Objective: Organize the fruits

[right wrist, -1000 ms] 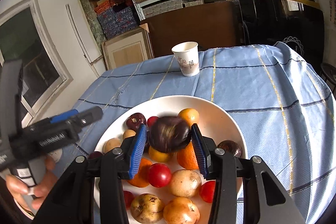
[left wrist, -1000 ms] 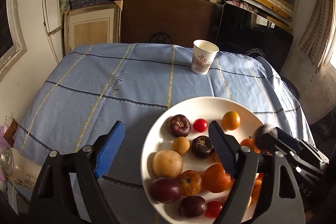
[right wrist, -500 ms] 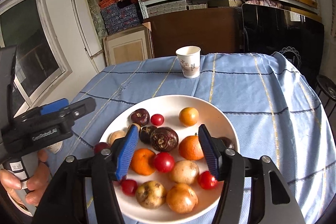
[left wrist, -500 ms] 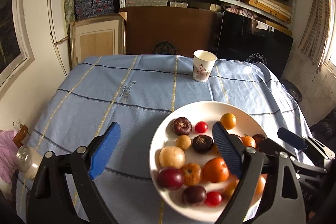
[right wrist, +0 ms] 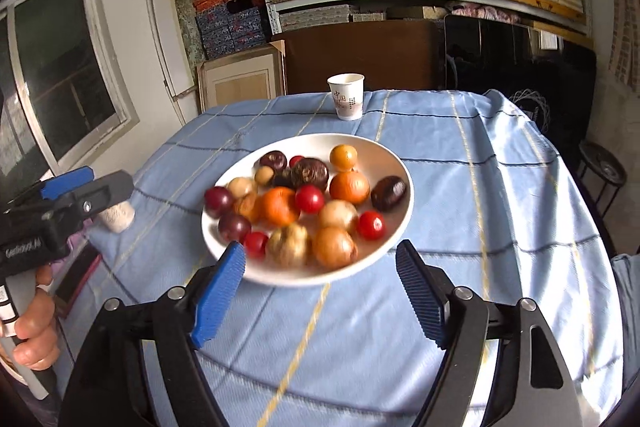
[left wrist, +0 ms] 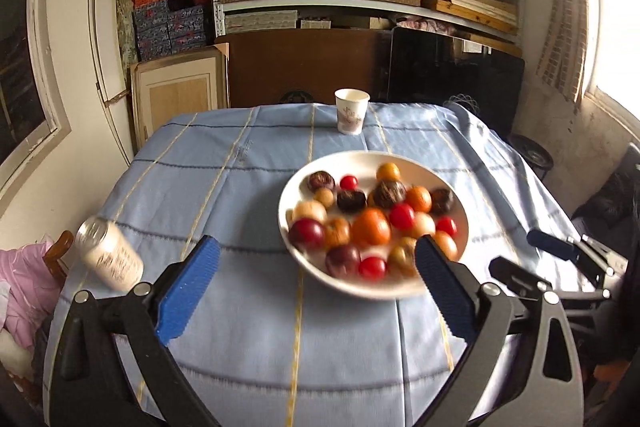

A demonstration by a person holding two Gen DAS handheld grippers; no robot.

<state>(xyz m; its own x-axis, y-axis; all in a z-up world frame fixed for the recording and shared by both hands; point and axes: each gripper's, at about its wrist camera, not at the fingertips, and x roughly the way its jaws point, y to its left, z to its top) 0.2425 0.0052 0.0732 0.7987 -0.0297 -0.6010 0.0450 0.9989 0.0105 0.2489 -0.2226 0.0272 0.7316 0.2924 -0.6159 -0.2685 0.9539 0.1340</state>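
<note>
Plate: white, shallow, on the blue checked tablecloth, piled with small round fruits.
Paper cup: upright beyond the plate, well apart from it.
Left gripper: jaws opening, spread wide, nothing between them, short of the plate's near rim.
Right gripper: jaws opening too, empty, just short of the near rim.
Cherry tomatoes: glossy, probably slippery and easily burst; take across the middle, gently.
Oranges: firm, light; a squeeze at the widest part should hold.
Dark passion fruit: hard-looking shell, likely the easiest grip.
Risk: everything round, touching neighbours; a nudge may set fruit rolling.
</note>
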